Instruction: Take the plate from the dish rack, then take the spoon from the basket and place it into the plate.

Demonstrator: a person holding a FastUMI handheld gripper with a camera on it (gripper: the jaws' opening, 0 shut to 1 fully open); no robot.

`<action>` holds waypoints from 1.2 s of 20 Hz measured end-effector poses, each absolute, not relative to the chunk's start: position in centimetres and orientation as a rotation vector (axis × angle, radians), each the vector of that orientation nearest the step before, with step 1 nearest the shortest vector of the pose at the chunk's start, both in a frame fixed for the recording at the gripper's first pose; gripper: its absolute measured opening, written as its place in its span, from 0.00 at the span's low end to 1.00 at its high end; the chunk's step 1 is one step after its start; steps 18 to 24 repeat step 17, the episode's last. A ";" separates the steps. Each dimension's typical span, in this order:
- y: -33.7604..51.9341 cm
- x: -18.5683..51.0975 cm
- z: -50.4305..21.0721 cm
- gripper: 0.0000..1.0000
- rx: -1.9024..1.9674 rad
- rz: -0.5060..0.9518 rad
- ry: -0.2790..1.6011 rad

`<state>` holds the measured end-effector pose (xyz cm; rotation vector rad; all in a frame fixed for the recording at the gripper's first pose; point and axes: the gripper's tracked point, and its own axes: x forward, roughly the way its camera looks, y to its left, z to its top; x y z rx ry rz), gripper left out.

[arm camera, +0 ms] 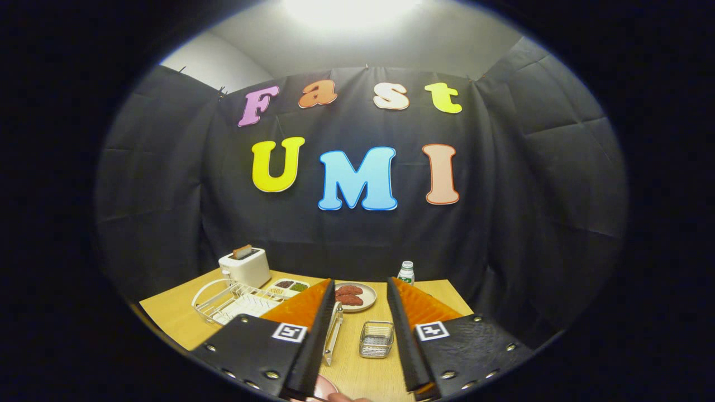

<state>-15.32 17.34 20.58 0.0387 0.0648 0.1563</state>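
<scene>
Gripper view: claw [360, 287] wide open, empty, above the table [167, 318]; wire basket [376, 339] between its fingers, dish rack [234, 301] left of the basket.

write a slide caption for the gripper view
Open gripper above wooden table, wire basket between its fingers, dish rack to one side.

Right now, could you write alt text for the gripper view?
The gripper hangs open above a wooden table, holding nothing. Between its fingers lie a wire basket and a plate of food; beside them stand a dish rack, toaster and bottle.
</scene>
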 end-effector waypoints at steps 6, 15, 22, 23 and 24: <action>15.7 -15.5 27.7 0.99 0.054 0.139 -0.059; 13.9 -15.4 29.6 0.99 0.019 0.126 -0.084; 13.9 -15.3 29.7 0.99 0.042 0.131 -0.076; 13.9 -15.3 29.7 0.99 0.042 0.131 -0.076; 13.9 -15.3 29.7 0.99 0.042 0.131 -0.076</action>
